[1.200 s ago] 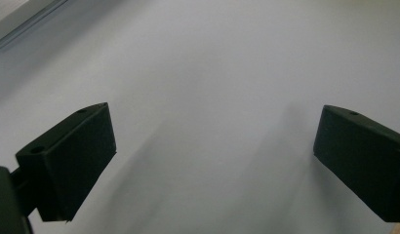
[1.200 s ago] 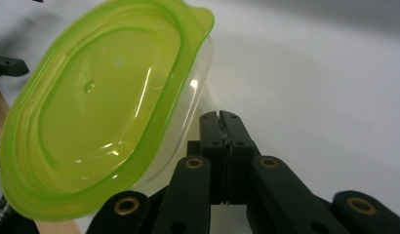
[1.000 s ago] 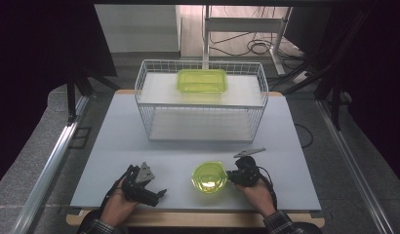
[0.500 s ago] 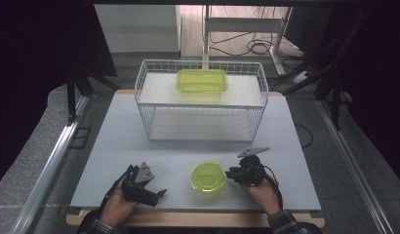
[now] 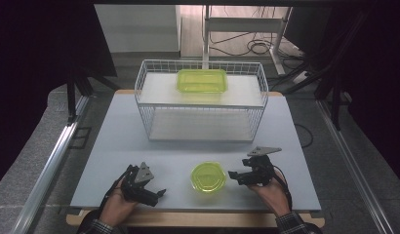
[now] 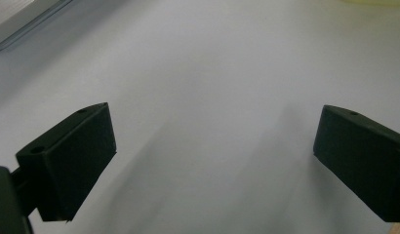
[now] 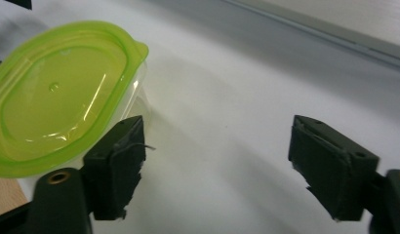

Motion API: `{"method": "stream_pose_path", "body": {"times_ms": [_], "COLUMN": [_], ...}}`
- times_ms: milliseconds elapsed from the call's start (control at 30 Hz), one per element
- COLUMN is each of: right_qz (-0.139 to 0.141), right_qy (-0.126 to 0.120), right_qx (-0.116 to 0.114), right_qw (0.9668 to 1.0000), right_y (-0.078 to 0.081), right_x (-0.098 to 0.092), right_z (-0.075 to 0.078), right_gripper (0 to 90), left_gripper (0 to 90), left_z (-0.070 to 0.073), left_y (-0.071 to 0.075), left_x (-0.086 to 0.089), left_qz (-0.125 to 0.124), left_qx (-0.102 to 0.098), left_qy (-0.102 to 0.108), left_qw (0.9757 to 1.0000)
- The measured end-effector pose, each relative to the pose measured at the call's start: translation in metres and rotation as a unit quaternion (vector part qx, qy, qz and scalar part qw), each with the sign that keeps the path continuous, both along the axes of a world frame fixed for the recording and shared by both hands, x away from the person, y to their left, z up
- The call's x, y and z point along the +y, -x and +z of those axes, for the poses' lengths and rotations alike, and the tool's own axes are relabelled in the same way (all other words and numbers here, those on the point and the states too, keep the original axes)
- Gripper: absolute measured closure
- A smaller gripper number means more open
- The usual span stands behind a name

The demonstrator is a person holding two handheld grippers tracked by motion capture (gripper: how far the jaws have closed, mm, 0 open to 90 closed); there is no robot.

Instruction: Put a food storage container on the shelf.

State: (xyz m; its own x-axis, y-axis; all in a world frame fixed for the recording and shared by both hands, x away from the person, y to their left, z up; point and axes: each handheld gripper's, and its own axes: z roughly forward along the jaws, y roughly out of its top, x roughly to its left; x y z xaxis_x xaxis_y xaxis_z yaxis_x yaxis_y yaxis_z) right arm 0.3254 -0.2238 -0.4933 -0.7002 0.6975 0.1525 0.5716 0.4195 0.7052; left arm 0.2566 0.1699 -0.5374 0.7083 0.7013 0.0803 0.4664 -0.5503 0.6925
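A small round clear container with a lime-green lid [image 5: 208,176] sits on the white table near the front edge. My right gripper [image 5: 233,175] lies just to its right, fingertips pointing at it, a small gap between them. Its jaws have just been opening and stand open with nothing between them. In the right gripper view [image 7: 217,141] the container [image 7: 56,92] lies beside the left finger [image 7: 117,161], outside the gap. My left gripper [image 5: 161,192] rests at the front left, open over bare table, as the left gripper view [image 6: 212,126] also shows.
A white wire rack [image 5: 144,105] stands across the middle of the table, with a rectangular lime-green container [image 5: 202,80] on its top shelf. The table's wooden front edge [image 5: 198,219] runs just behind both hands. Dark stands and cables lie beyond the table.
The right gripper has let go of the round container's rim, opened its jaws and drawn back a little to the right. The container and the left gripper have stayed put.
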Motion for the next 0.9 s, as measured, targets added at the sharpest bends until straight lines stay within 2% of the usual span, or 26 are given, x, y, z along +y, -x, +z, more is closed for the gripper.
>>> {"method": "stream_pose_path", "body": {"times_ms": [100,300,367,533,700,800,833,867,900], "right_qz": [0.001,0.005,0.004,0.003,0.008,0.016,0.016,0.018,0.018], "right_qy": [-0.016,-0.033,-0.042,-0.054,-0.069,-0.089,-0.089,-0.099,-0.099], "right_qx": [0.001,0.007,0.019,0.034,0.052,0.083,0.083,0.102,0.102], "right_qw": [0.9999,0.9994,0.9989,0.998,0.9963,0.9925,0.9925,0.9897,0.9897], "right_y": [0.001,0.003,0.004,0.004,0.001,-0.004,-0.004,-0.007,-0.007], "right_x": [-0.001,0.001,0.003,0.007,0.015,0.02,0.02,0.021,0.021], "right_z": [0.002,0.006,0.009,0.012,0.014,0.011,0.011,0.009,0.009], "right_gripper": [15.2,16.3,18.0,17.6,28.1,37.2,37.2,42.3,42.3], "left_gripper": [2.0,2.0,2.0,2.0,2.0,2.0,2.0,2.0,2.0], "left_z": [0.0,0.0,0.0,0.0,0.0,0.0,0.0,0.0,0.0], "left_y": [0.0,0.0,0.0,0.0,0.0,0.0,0.0,0.0,0.0], "left_x": [0.0,0.0,0.0,-0.001,-0.001,-0.001,-0.001,-0.001,-0.001], "left_qz": [0.0,0.0,-0.001,-0.001,-0.002,-0.003,-0.003,-0.003,-0.003], "left_qx": [0.0,-0.001,-0.001,-0.001,-0.001,-0.001,-0.001,-0.001,-0.001], "left_qy": [-0.001,-0.001,-0.002,-0.003,-0.005,-0.006,-0.007,-0.007,-0.007], "left_qw": [1.0,1.0,1.0,1.0,1.0,1.0,1.0,1.0,1.0]}}
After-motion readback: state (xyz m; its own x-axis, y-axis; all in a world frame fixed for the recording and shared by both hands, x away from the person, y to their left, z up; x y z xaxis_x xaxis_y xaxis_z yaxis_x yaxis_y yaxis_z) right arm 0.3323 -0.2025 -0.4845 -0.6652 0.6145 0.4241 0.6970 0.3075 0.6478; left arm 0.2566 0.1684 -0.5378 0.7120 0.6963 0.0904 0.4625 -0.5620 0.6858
